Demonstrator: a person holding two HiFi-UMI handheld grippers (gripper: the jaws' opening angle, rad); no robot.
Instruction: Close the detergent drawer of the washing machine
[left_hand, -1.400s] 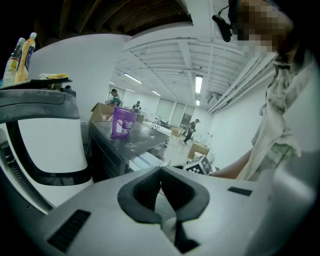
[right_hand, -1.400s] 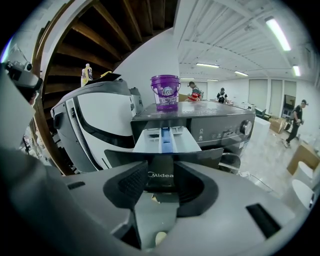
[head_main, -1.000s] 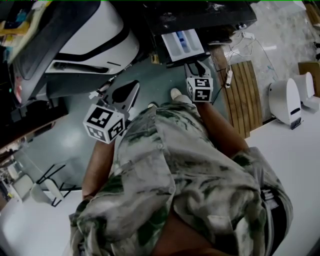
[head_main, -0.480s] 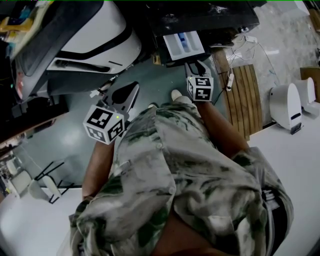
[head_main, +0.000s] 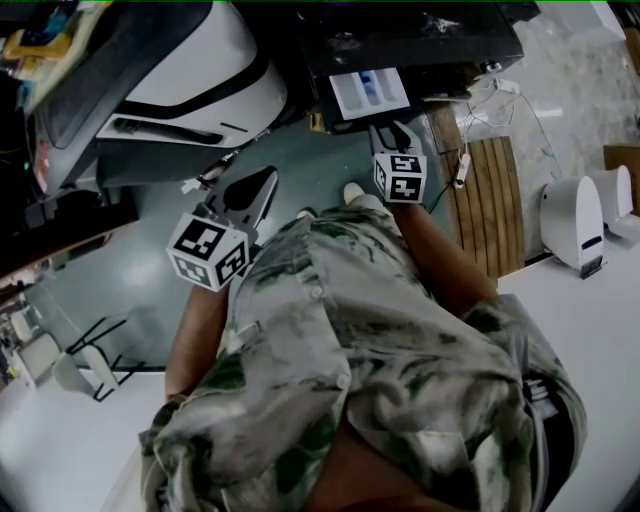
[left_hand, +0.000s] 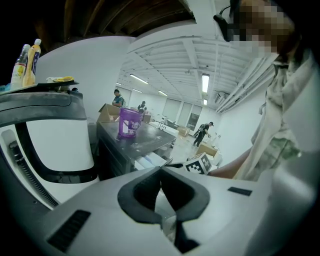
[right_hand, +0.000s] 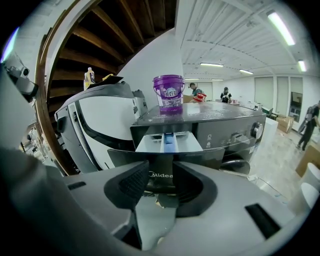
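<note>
Drawer: the drawer (right_hand: 167, 141) stands pulled out of the top left of the washer (right_hand: 227, 127). Its white tray and blue middle compartment are open to view.
Right gripper: my right gripper (right_hand: 162, 180) is aimed straight at the drawer's dark front panel, which fills the gap between the jaws. The jaws are spread wide and have just been closing a little. I see neither pad pressing on the panel, and I cannot tell whether the tips touch it.
Left gripper: my left gripper (left_hand: 161, 170) hangs off to the side, well apart from the drawer, with its jaw tips pressed together on nothing.
Done so far: by my reading only the approach. From the head view the right gripper sits just in front of the drawer and in line with it.
Left to do: the whole close, I judge. The panel has to be pushed straight in until it sits flush with the washer's face.
Top of washer: a purple bucket (right_hand: 169, 93) stands above, clear of the drawer's path.
</note>
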